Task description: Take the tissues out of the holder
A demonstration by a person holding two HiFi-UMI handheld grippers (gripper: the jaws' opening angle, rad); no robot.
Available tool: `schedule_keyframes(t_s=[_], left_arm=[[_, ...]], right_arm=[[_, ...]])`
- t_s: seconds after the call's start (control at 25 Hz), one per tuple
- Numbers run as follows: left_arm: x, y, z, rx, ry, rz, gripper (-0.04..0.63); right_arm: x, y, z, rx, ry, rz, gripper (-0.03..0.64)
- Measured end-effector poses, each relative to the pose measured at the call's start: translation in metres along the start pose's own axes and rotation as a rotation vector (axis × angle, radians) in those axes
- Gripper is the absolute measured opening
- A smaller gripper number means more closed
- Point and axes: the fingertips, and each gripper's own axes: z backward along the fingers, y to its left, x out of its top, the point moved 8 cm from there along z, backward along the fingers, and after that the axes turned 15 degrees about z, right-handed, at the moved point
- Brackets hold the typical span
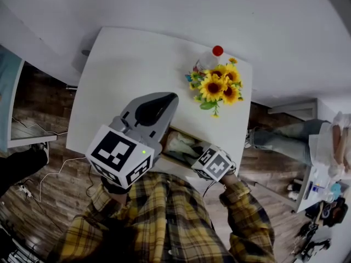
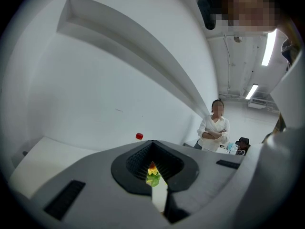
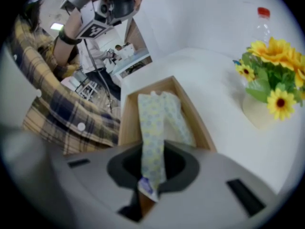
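In the head view, the grey left claw hid most of the open wooden tissue holder. In the left gripper view, only a sliver of the yellow sunflower bouquet and the red cap of the clear plastic bottle showed. The print on the pale patterned tissue pack was blurred.

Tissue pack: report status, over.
Right gripper shut on tissue pack, far end in wooden holder. Left gripper shut, empty, raised. Sunflowers off to side.

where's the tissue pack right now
In the right gripper view the tissue pack lies lengthwise in the wooden holder, at the table's near edge, picture-left of the sunflowers. Its near end is pinched in the right gripper jaws.
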Motion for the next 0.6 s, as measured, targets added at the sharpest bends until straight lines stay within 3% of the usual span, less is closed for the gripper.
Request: schedule_keyframes(t_s=[0.6], left_arm=[[0.006, -0.012, 0.000, -0.053, -0.025, -0.010, 0.014]], right_arm=[[0.011, 0.011, 0.048, -0.064, -0.054, 0.045, 0.052]])
